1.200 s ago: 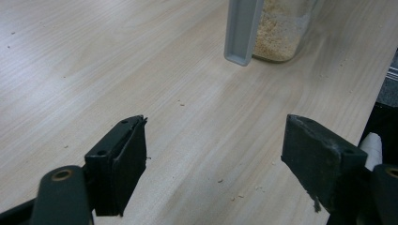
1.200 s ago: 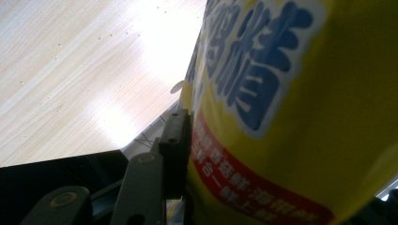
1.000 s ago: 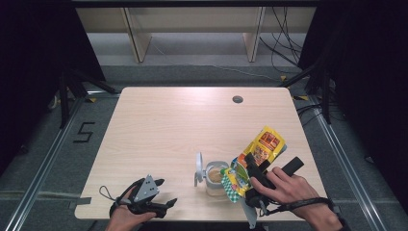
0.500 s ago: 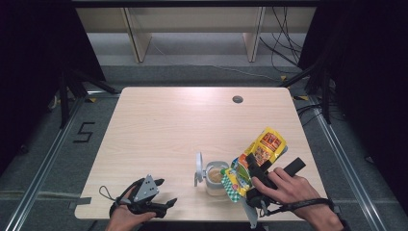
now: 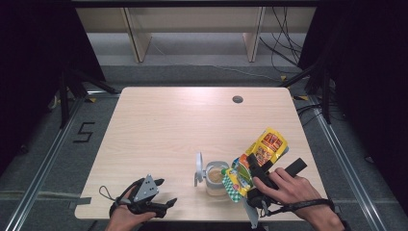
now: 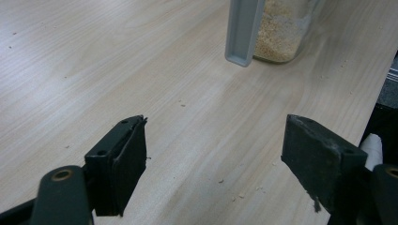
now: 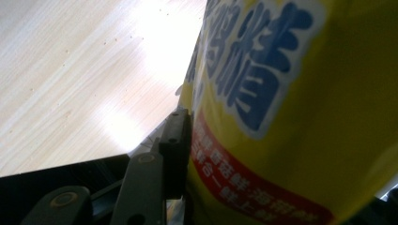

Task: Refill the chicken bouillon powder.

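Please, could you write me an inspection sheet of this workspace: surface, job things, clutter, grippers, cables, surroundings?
Surface: light wooden table with a round hole near its far edge; small crumbs near the jar.
Job's things: yellow bag tilted over an open clear jar part full of beige crumbs; grey lid hinged upright.
Clutter: nothing seen.
Grippers: right gripper shut on the yellow bag; left gripper open, holding nothing, low over the table near its front edge.
Cables: black cables on the floor beyond the table.
Surroundings: wooden shelf legs, a floor mark "5".
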